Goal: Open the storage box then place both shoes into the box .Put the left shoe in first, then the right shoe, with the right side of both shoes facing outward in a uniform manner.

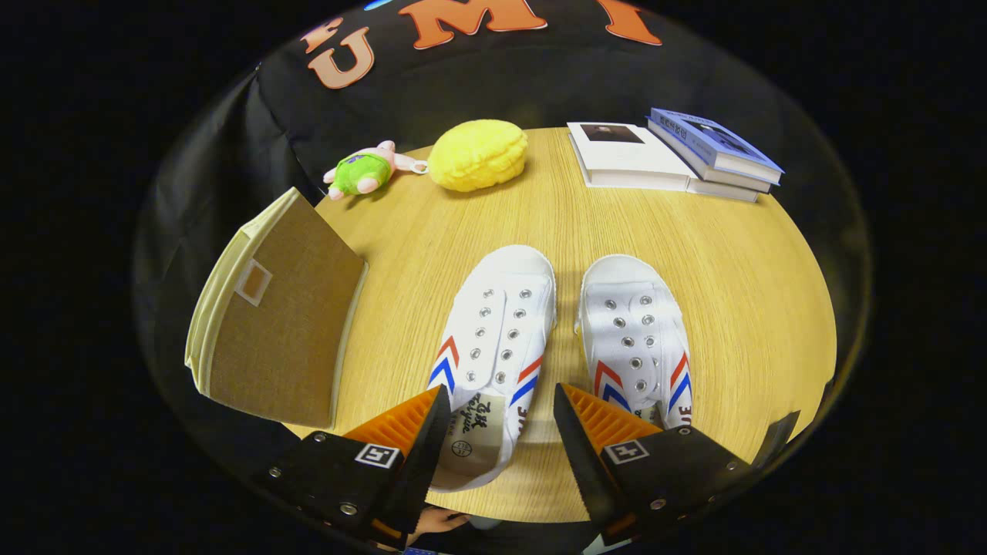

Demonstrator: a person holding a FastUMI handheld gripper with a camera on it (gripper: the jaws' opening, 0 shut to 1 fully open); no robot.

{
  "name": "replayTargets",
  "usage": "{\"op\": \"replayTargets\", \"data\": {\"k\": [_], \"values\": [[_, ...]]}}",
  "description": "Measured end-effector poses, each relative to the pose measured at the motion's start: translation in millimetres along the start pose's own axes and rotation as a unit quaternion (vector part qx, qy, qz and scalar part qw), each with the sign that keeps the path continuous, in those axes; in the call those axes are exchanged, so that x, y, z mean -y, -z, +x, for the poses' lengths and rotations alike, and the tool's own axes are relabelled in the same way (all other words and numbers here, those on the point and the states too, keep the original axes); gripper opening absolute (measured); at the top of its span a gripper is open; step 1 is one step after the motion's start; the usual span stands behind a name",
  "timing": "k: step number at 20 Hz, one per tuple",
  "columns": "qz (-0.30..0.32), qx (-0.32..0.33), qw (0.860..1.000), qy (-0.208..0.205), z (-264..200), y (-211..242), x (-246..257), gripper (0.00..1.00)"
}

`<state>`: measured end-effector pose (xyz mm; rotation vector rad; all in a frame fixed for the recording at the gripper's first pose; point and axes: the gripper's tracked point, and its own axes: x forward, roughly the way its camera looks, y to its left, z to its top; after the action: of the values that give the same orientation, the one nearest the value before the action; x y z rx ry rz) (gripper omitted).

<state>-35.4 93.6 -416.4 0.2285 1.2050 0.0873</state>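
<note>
gripper [497, 428] sits wide open, gripping nothing, over the left shoe [493, 347] heel at 6 o'clock, right shoe [636, 339] beside it toes-away so probably staged for grabbing, storage box [277, 316] shut at 9, books [671, 158] way off at 1

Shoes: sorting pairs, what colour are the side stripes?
Red and blue chevrons on white shoes, clearest in the gripper view; gripper open.
</note>
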Motion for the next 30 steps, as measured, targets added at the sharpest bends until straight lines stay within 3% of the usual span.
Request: {"op": "replayTargets", "data": {"k": [7,10,11,15,22,30], "values": [[0.059,-0.005,0.997,-0.042,26.1,2.2,-14.3,0.51],[0.071,0.015,0.997,-0.034,29.7,-2.5,-7.4,0.40],[0.080,0.015,0.996,-0.036,30.6,-1.0,-7.7,0.22],[0.112,0.017,0.992,-0.056,25.1,-6.0,-12.9,0.08],[0.136,0.046,0.987,-0.077,-3.1,-28.5,-42.8,0.07],[0.096,0.102,0.981,-0.131,-66.2,-80.3,-115.1,0.07]]}}
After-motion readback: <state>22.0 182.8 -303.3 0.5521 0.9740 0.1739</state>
